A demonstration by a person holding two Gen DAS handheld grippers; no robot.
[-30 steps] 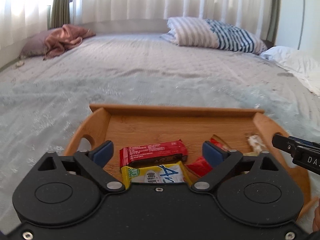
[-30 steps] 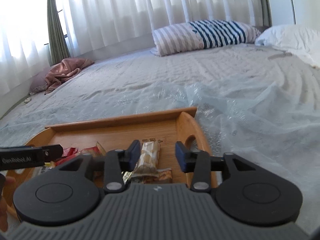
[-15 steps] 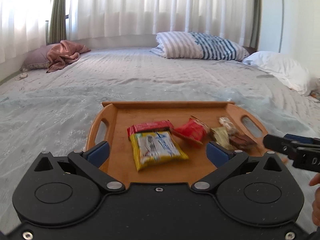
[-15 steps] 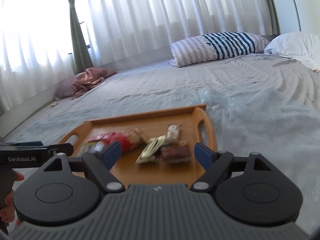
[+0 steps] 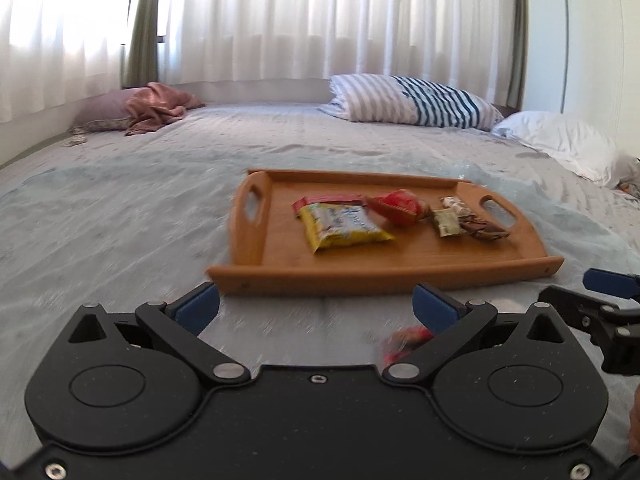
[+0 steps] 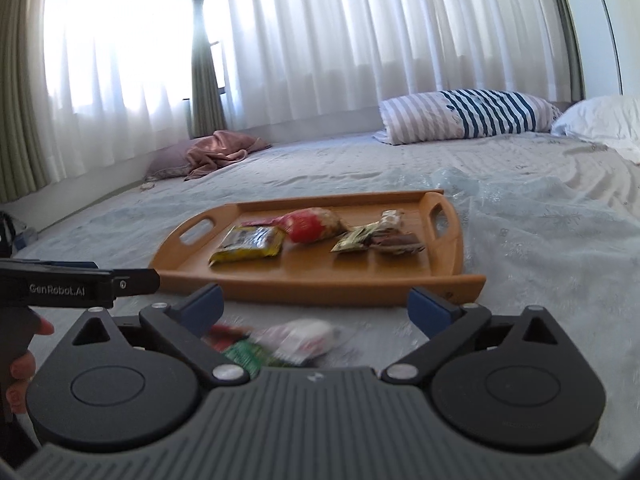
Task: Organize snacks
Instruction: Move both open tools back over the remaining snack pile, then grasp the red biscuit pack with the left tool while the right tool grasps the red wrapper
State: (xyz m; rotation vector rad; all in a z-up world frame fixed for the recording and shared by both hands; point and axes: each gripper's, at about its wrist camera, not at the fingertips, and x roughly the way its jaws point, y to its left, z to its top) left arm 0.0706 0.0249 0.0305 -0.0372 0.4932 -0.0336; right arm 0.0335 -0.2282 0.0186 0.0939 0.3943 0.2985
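Note:
A wooden tray [image 5: 256, 252] [image 6: 452, 248] lies on the bed. On it are a yellow snack pack [image 5: 340, 226] [image 6: 248, 242], a red bar [image 5: 320, 201] behind it, a red round pack [image 5: 396, 206] [image 6: 312, 224], and small olive and brown packs [image 5: 468, 222] [image 6: 380, 238]. My left gripper [image 5: 316, 306] is open and empty, short of the tray's front edge. A blurred red packet [image 5: 404, 342] lies on the bed by its right finger. My right gripper [image 6: 316, 306] is open and empty, above loose white, green and red packets [image 6: 280, 342] on the bed.
The bed is covered by a grey sheet [image 5: 120, 208] with clear plastic over it. A striped pillow [image 5: 412, 100] and a white pillow [image 5: 568, 144] lie at the back right. A pink cloth on a mauve pillow [image 5: 152, 106] lies at the back left. Curtains hang behind.
Both grippers have pulled back and up from the tray. The right gripper has opened wide and left the small packs on the tray. Loose packets on the bed came into view.

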